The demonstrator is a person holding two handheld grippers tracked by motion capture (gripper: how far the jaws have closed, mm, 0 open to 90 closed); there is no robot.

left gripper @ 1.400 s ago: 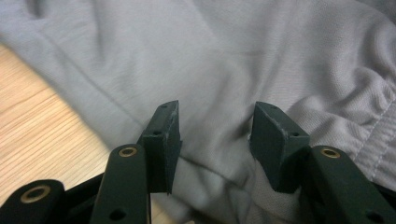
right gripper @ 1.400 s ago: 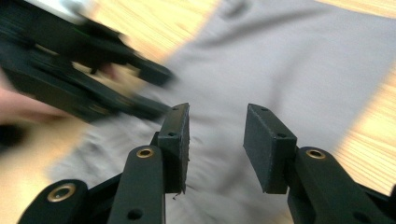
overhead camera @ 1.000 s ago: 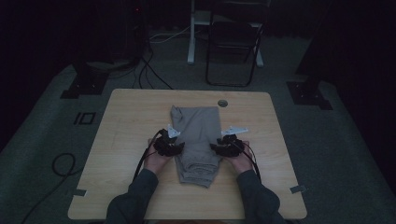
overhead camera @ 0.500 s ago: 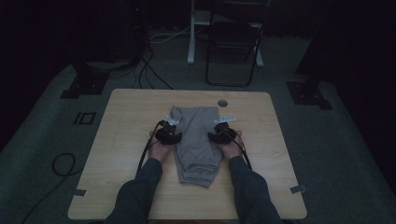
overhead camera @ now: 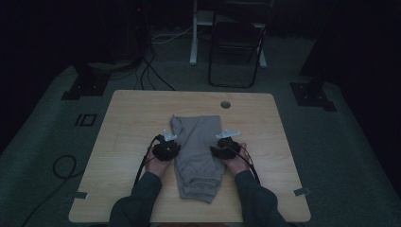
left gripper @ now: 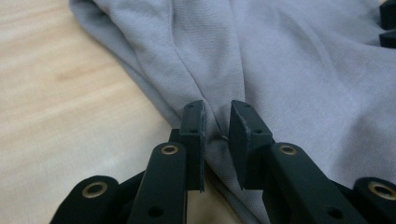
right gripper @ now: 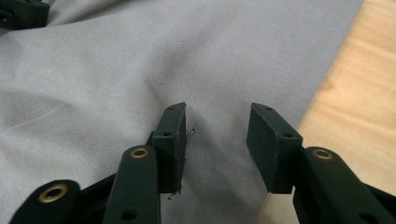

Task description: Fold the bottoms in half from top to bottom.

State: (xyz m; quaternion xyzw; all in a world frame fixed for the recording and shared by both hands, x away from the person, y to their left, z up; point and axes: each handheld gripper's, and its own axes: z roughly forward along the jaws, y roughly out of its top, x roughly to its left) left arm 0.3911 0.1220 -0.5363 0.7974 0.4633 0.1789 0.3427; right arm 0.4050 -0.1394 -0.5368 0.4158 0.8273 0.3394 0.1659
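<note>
Lying lengthwise on the pale wooden bench [overhead camera: 127, 142] is a folded grey garment [overhead camera: 198, 151], a little to the six o'clock side of the bench's middle, its long axis running from twelve o'clock to six o'clock in the high view. At the garment's nine o'clock edge sits the left gripper [overhead camera: 166, 147], carried in the person's left hand [overhead camera: 158, 164]; its jaws have just been closing and now stand narrowly apart around a raised fold of the cloth near the edge seam, as the left gripper view [left gripper: 217, 128] shows, with a slim gap between each pad and the fabric, so I cannot tell that they truly pinch it. A black cable [overhead camera: 142, 163] trails from this gripper toward six o'clock. At the garment's three o'clock edge rests the right gripper [overhead camera: 226, 145], held in the right hand [overhead camera: 235, 163]; its jaws are spread wider, hovering over flat cloth just inside the hem in the right gripper view [right gripper: 215, 140], with bare wood close at three o'clock. Beyond the bench at twelve o'clock stands a dark folding chair [overhead camera: 239, 42] on the floor.
</note>
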